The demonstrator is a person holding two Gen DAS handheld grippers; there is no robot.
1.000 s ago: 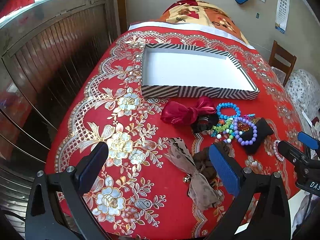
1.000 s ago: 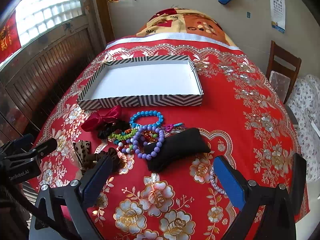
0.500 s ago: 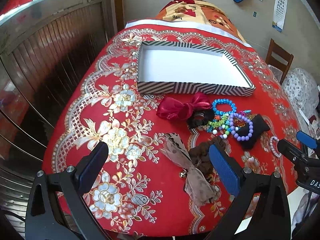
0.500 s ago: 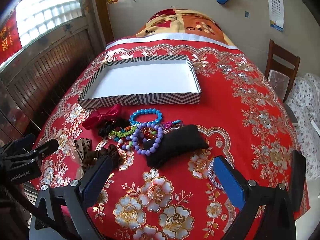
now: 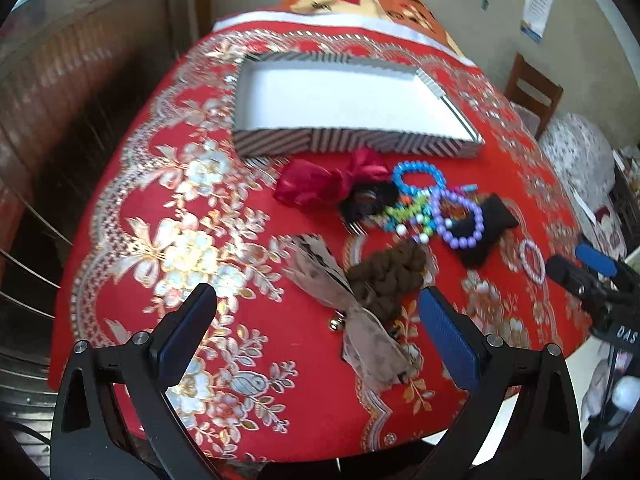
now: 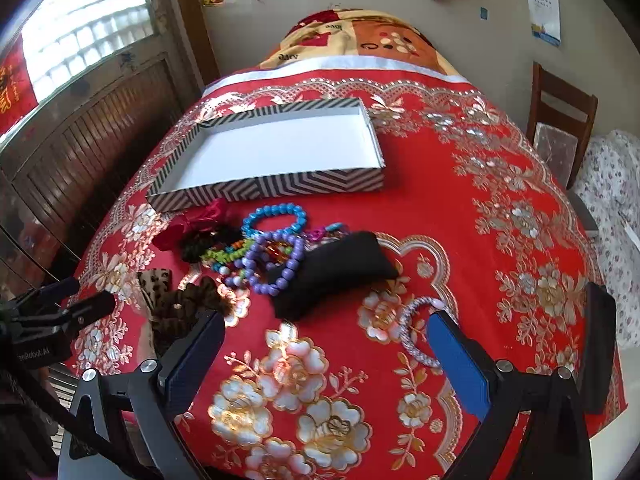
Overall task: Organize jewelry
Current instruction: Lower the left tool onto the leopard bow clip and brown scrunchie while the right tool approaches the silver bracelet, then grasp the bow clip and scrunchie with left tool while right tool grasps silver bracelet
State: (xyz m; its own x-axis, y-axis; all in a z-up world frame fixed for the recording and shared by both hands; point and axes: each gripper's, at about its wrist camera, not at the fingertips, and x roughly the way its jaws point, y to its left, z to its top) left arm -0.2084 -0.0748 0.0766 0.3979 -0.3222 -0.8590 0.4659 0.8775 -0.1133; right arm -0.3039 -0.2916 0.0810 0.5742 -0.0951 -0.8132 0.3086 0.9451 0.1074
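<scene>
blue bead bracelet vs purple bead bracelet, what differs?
Color: the blue bead bracelet is bright blue, the purple bead bracelet lilac. Position: the blue one lies nearer the striped box, the purple one nearer the grippers. Support: the purple one partly rests on the black pouch; the blue one is off the pouch. Both are round-bead loops, lying flat outside the box.

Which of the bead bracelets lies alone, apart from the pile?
The pale pink-white bracelet, alone beside the right gripper; the blue and purple ones lie in the pile.
</scene>
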